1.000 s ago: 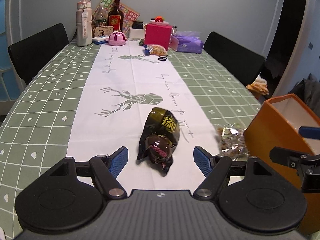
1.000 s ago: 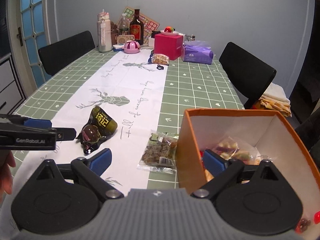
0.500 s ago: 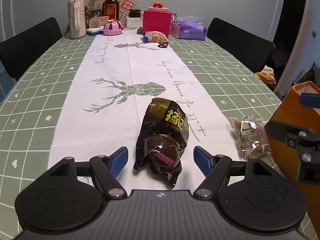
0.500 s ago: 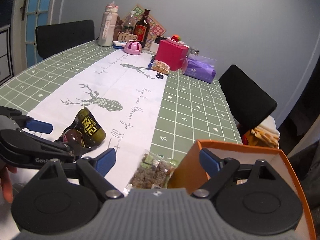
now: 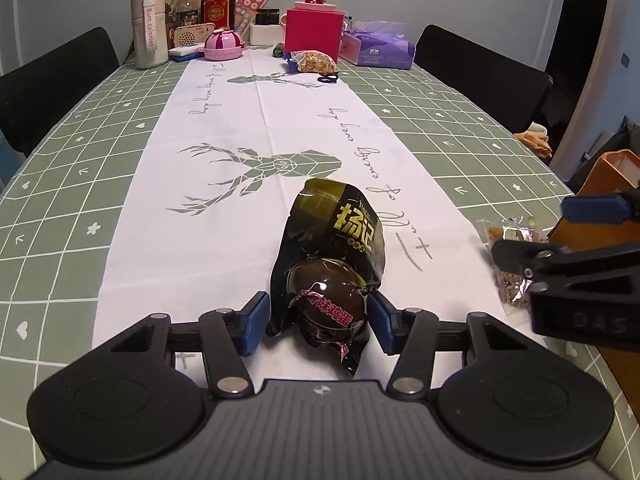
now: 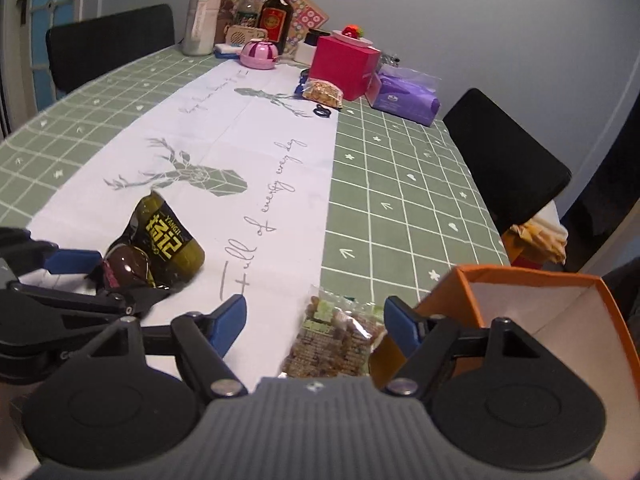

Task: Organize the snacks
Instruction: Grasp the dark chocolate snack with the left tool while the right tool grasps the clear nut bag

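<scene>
Left wrist: dark snack pack [image 5: 332, 264] between closing jaws.

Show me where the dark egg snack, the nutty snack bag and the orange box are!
dark egg snack [image 5: 326, 304], left wrist view, on the round brown egg.
nutty snack bag [image 6: 332, 340], right wrist view, middle of the clear wrapper.
orange box [image 6: 532, 274], right wrist view, on its far rim.

A clear snack packet [image 6: 336, 340] lies between the right hand-held gripper's [image 6: 314, 326] closing jaws, beside an orange box [image 6: 560, 320].

Far end: liquor bottle [image 5: 218, 7], tissue pack [image 5: 378, 49].
</scene>
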